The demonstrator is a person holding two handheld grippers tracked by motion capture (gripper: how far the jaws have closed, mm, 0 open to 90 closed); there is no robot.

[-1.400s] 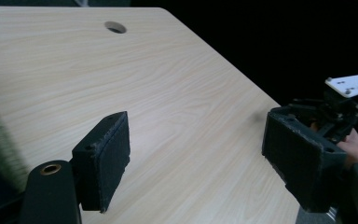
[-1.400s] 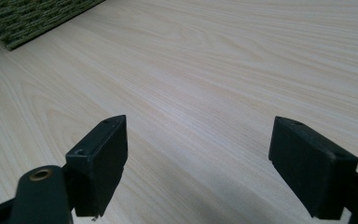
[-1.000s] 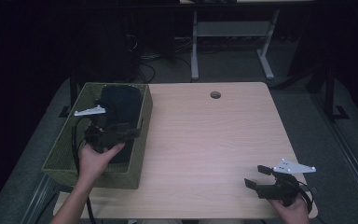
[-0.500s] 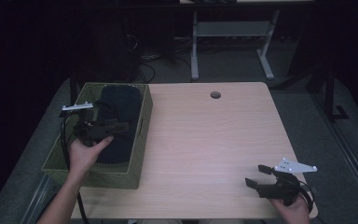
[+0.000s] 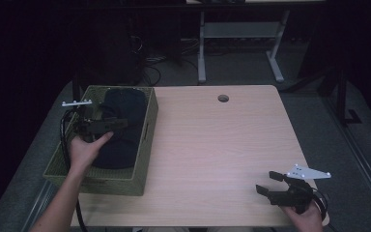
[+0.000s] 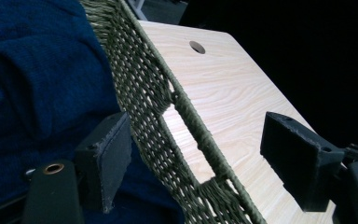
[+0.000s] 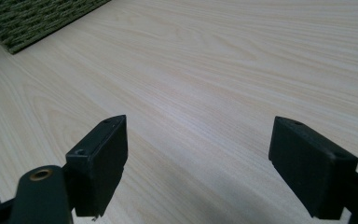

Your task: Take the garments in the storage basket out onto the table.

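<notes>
An olive woven basket (image 5: pixel 146 140) stands on the left part of the light wooden table (image 5: pixel 212 145) and holds a dark blue knitted garment (image 5: pixel 121 140). My left gripper (image 5: pixel 118 124) hovers inside the basket above the garment, open. In the left gripper view the basket's right wall (image 6: pixel 168 116), with its handle slot, runs between the jaws of the left gripper (image 6: pixel 198 154); one jaw is over the blue garment (image 6: pixel 37 84), the other over the table (image 6: pixel 233 88). My right gripper (image 5: pixel 269 182) rests low at the table's near right corner, open, with bare wood between its jaws (image 7: pixel 196 163).
A round cable hole (image 5: pixel 223 98) sits near the table's far edge. The basket's corner (image 7: pixel 28 18) shows far off in the right gripper view. Behind the table stand a white desk frame (image 5: pixel 236 34) and floor cables (image 5: pixel 159 60). The surroundings are dark.
My left gripper has moved farther back and a little left over the basket, staying open. The right gripper has stayed put.
</notes>
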